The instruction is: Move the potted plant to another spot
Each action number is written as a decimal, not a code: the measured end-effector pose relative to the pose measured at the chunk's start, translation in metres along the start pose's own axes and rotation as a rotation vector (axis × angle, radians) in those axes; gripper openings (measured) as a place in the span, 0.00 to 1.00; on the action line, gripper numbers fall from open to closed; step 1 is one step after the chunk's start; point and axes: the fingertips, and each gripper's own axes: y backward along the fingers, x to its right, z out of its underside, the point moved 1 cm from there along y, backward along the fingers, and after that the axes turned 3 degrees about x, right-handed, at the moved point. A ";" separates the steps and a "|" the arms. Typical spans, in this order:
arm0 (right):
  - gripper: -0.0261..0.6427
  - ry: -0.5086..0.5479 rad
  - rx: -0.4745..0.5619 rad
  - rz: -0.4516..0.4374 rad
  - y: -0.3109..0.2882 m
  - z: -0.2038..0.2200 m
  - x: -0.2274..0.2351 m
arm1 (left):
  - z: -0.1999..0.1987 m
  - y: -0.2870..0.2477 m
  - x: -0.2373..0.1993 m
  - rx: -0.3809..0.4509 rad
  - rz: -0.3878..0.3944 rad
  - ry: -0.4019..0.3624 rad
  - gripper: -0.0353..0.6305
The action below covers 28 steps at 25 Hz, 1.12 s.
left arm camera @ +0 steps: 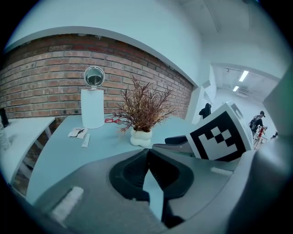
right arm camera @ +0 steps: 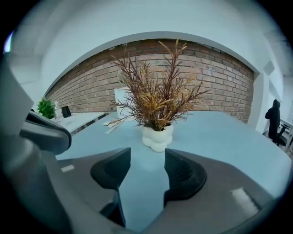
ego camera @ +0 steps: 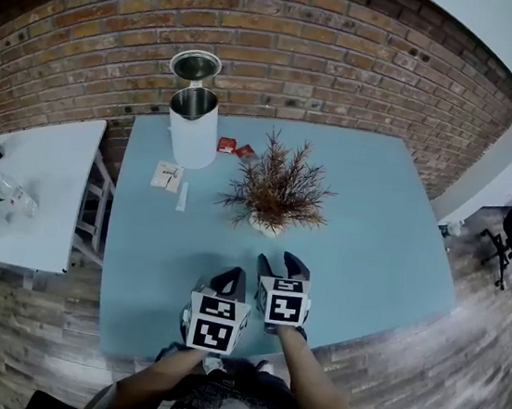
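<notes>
Plant [right arm camera: 155, 103] sits dead ahead of the right tool [right arm camera: 148, 151], just past its jaws, which are apart and empty. Lined up for a grab at the pot [right arm camera: 157, 137], I'd guess. Left tool [left arm camera: 147, 152] is closed on nothing, parked alongside. Pot's lumpy glossy white, probably ceramic; twigs look dry, rusty, brittle. Smooth blue table [ego camera: 373, 242], white bin [ego camera: 192, 130] further back.
</notes>
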 end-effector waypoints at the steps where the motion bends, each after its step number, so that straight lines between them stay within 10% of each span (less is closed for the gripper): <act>1: 0.38 0.000 0.000 -0.005 0.003 0.002 -0.001 | 0.001 0.000 0.001 0.001 -0.003 0.001 0.05; 28: 0.05 0.016 0.090 -0.204 0.073 -0.004 0.010 | 0.001 0.001 0.051 0.035 -0.166 0.031 0.05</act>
